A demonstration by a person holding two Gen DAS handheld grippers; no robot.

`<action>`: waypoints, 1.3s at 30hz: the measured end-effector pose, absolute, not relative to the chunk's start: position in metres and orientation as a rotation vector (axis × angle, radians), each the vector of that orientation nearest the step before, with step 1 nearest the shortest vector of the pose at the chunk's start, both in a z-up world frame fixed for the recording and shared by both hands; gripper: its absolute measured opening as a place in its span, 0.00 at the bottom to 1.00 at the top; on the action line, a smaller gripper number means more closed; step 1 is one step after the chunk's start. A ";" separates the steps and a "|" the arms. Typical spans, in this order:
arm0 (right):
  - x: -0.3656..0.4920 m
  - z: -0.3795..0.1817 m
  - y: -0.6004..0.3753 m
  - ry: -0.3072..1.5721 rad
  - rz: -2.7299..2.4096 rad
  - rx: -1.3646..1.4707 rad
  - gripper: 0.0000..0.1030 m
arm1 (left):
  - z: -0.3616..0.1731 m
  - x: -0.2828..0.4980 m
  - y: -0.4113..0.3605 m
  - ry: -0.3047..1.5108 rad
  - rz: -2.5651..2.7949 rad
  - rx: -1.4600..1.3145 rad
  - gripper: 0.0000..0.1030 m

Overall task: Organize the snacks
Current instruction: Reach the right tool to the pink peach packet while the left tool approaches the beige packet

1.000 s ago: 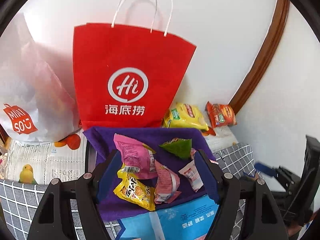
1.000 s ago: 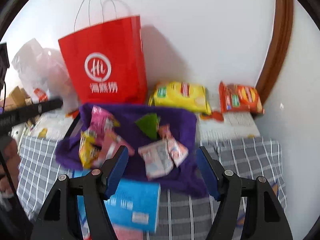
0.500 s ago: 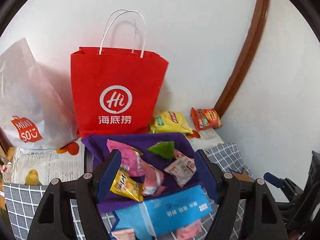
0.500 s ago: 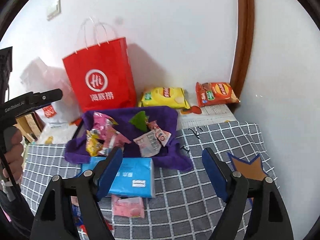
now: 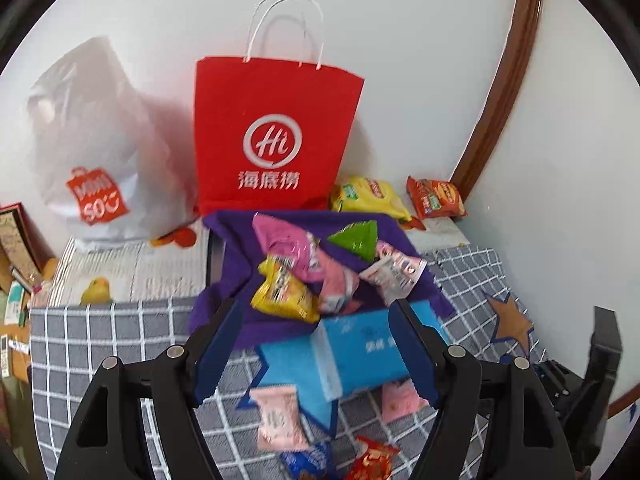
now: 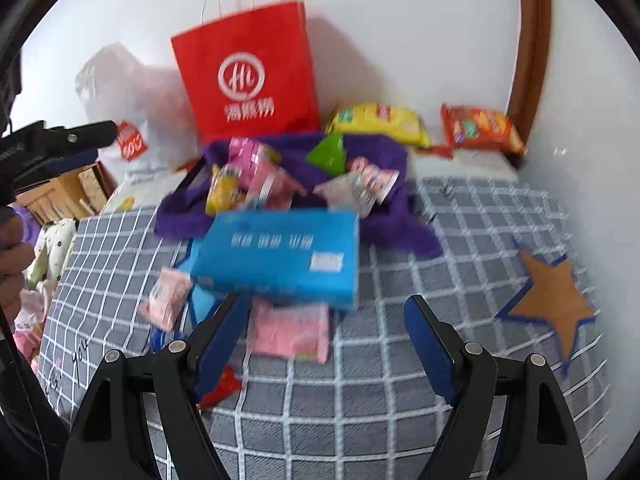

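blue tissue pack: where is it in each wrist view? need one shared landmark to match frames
Left wrist: blue tissue pack sits low centre, partly behind the right finger of the left gripper, just below the purple cloth.
Right wrist: the pack is centre frame, above the right gripper, overlapping the cloth's near edge.
Shared landmark: red paper bag standing against the wall behind the cloth.

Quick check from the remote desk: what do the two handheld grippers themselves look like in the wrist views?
Both look alike. The left gripper and right gripper have glossy black plastic frames with triangular cut-outs and silver pivot screws. Each ends in two flat blue fingers with black backing. In the right wrist view, the left gripper shows from the side, black with white lettering too blurred to read. No cables or sleeves are clearly visible.
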State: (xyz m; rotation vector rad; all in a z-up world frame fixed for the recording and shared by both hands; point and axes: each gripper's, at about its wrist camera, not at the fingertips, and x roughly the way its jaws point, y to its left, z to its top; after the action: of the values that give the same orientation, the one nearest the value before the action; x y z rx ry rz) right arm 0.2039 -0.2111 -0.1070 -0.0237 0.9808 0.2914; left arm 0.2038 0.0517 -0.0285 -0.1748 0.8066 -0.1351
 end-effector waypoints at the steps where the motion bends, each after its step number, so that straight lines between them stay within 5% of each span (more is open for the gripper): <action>1: 0.203 -0.114 -0.210 0.992 0.290 -0.015 0.79 | -0.033 0.200 0.053 0.813 -0.131 -0.174 0.72; 32: 0.230 -0.201 -0.157 1.038 0.264 -0.105 0.79 | -0.125 0.187 0.097 0.965 -0.075 -0.224 0.72; 39: 0.228 -0.200 -0.163 1.006 0.269 -0.115 0.66 | -0.147 0.191 0.085 1.029 -0.074 -0.188 0.72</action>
State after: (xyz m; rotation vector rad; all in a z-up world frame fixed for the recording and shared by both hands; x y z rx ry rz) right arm 0.2281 -0.1627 -0.2005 -0.1151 1.0057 0.2688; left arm 0.1905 0.0846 -0.1468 -0.1884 1.0291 -0.0742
